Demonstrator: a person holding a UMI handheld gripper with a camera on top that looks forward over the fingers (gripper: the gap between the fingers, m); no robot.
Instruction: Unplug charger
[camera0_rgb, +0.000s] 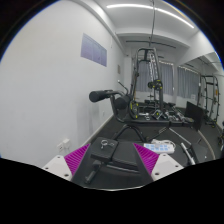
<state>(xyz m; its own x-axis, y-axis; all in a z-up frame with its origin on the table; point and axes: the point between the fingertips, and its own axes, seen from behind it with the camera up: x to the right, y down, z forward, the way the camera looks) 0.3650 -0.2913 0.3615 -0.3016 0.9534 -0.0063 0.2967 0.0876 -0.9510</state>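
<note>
My gripper (116, 162) is open, its magenta pads (76, 158) spread wide at either side. Between and just ahead of the fingers lies a dark flat surface (118, 158) with a small black block (101, 148) on it; a small pale ring shows at the block's far end. I cannot tell whether this block is the charger. A small white socket plate (66, 143) sits low on the white wall, beyond the left finger. No cable to it is visible.
This is a gym room. An exercise bike (110, 98) stands ahead by the left wall, a cable machine (150, 78) behind it. A white-and-blue item (157, 147) lies by the right finger. A poster (93, 48) hangs on the wall.
</note>
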